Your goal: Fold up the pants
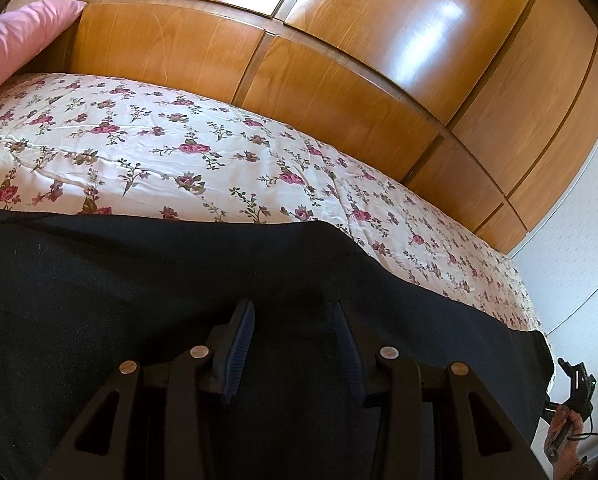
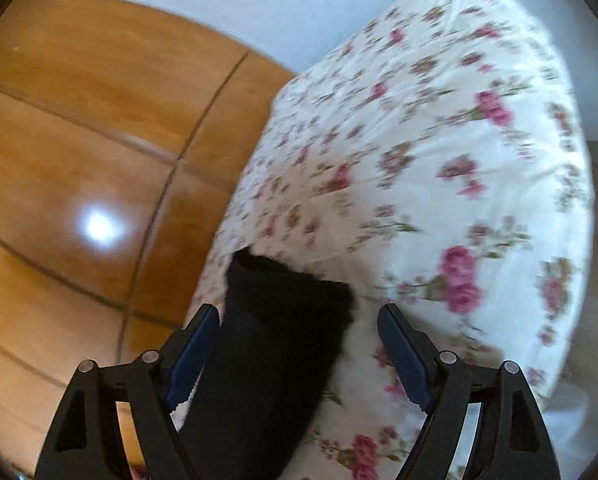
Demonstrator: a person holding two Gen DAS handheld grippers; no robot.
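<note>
Black pants (image 1: 147, 280) lie spread across the near part of the floral bed sheet (image 1: 179, 140). My left gripper (image 1: 297, 310) hovers over the black cloth with its jaws apart and nothing between them. In the right wrist view a narrow end of the pants (image 2: 275, 320) lies on the sheet (image 2: 439, 160) between the fingers of my right gripper (image 2: 299, 316). Its jaws stand wide apart, the left fingertip (image 2: 203, 328) close beside the cloth. The right gripper also shows at the lower right of the left wrist view (image 1: 575, 384). The right wrist view is blurred.
A glossy wooden wardrobe (image 1: 339, 60) runs along the far side of the bed. A pink pillow (image 1: 23, 36) sits at the far left. A pale wall (image 1: 579, 220) stands beyond the bed's right end. The bed's edge drops off at the right (image 2: 579, 240).
</note>
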